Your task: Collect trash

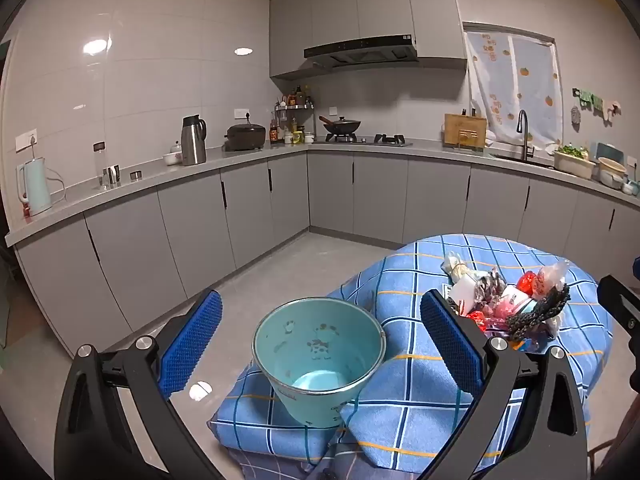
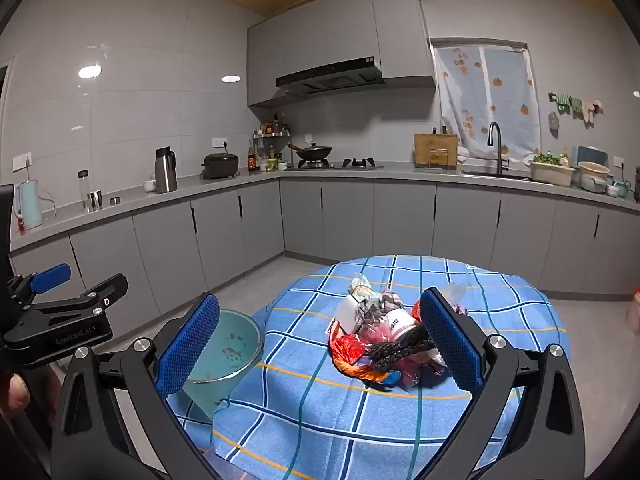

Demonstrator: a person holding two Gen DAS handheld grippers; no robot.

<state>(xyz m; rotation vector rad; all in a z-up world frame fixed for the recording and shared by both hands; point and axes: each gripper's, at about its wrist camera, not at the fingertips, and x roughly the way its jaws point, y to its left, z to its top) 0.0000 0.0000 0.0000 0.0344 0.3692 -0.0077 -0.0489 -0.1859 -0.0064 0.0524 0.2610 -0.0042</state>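
Left gripper (image 1: pixel 320 332): we find its jaws spread wide with nothing clamped; the teal bucket (image 1: pixel 320 360) sits between the two blue pads (image 1: pixel 192 344) without touching either.
Right gripper (image 2: pixel 320 340): we find its jaws likewise fully apart and empty; the trash pile (image 2: pixel 384 336) lies between its fingers, ahead of them, its right edge hidden behind the right-hand pad.
Trash position: we place the pile on the surface (image 2: pixel 400 420), which is draped in a blue checked cloth, near the middle of the top. From the left wrist it lies to the right of the bucket, partly behind the right-hand finger.
Bucket position: at the near left edge of the surface, tilted, its mouth turned toward the left wrist camera, its base sunk into folds of the cloth. It stands apart from the pile.
Count: one bucket; one heap of trash. Within the heap we can tell a white carton, a black braided piece, red wrappers and clear plastic bags; the full number of pieces we cannot tell.
Grippers counted: two, each with two blue pads.
Left wrist only: the bucket's inside and bottom, empty, with small printed figures on its wall.
Right wrist only: the left gripper from outside at the left border, with a fingertip of the person's hand (image 2: pixel 14 396) below it; the pile almost unobstructed.
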